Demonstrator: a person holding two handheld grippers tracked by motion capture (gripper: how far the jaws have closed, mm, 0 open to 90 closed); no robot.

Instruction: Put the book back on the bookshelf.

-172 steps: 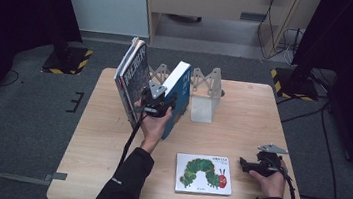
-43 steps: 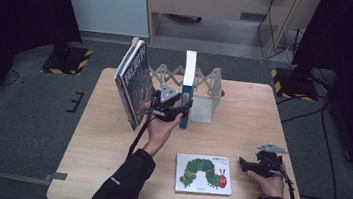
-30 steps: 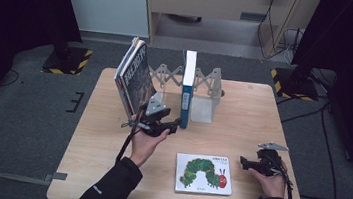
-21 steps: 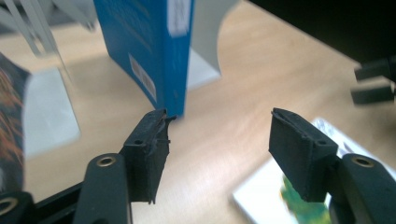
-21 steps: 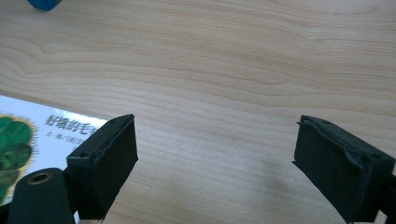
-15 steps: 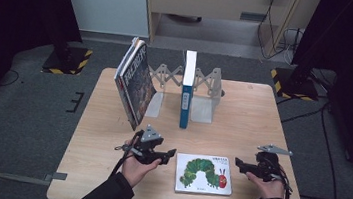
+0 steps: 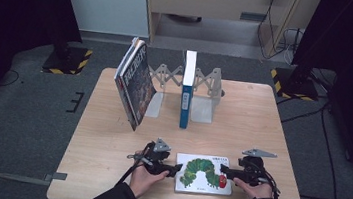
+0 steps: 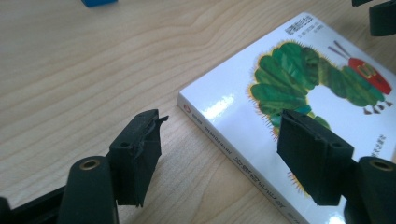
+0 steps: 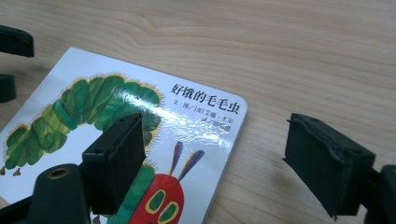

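Left hand (image 7: 144, 175): low over the near edge of the table (image 7: 109, 142), forearm entering from the bottom of the high view, palm wrapped around the tool and pointing it level toward the book.
Left gripper (image 7: 175, 169): at the caterpillar book's (image 7: 204, 173) left edge; in the left gripper view the jaws straddle the spine corner, one pad (image 8: 140, 154) over bare wood, the other (image 8: 310, 154) above the cover. Jaws apart, just been opening, pressing on nothing.
Right hand (image 7: 254, 189): mirrored pose at the book's right side, wrist low, tool aimed inward.
Right gripper (image 7: 224, 170): jaws apart and just been closing; in the right gripper view one pad (image 9: 114, 161) hangs over the cover, the other (image 9: 327, 163) over the table, the rounded corner between them, not pinched.
Caterpillar book: lies flat, cover up, near the front edge between both tools.
Blue book (image 7: 187, 88): upright in the metal rack (image 7: 206, 88).
Dark books (image 7: 133, 82): leaning at the rack's left end.
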